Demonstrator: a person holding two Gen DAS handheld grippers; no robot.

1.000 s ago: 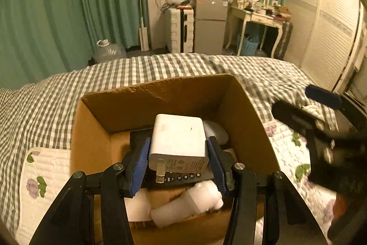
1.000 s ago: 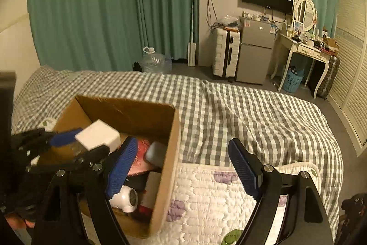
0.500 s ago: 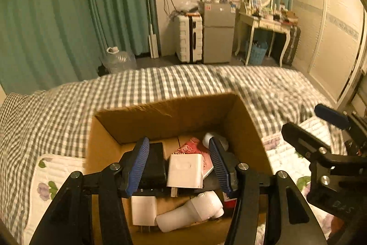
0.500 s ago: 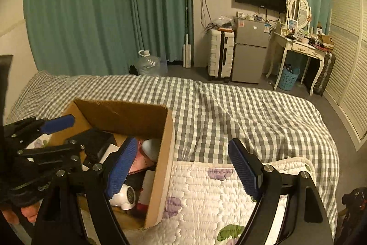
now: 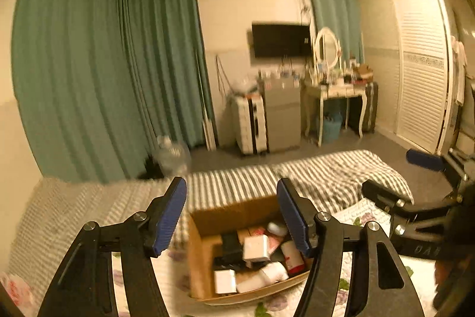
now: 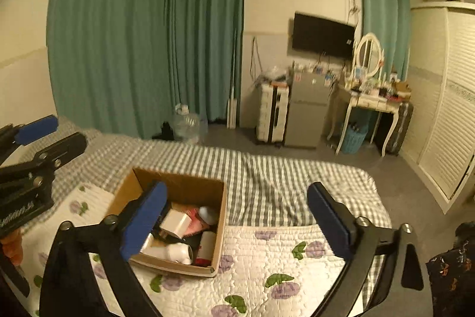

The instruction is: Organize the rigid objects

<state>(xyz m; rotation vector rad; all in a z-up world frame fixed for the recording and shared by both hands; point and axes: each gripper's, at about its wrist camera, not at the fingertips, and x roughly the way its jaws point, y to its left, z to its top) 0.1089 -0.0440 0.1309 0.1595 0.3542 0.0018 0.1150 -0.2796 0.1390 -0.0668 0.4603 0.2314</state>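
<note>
Bed carries the cardboard box at seven o'clock, holding the white adapter atop packed items. Left gripper and right gripper, jaws parted, empty, hover above, apparently clear for sorting.

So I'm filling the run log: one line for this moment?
left gripper open, empty | right gripper open, empty | white charger in cardboard box

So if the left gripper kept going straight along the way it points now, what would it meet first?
Probably the checked bedspread just beyond the cardboard box, which sits lower between the open jaws of the left gripper. Nothing is held or nearer in that line, though fisheye depth is unclear.
</note>
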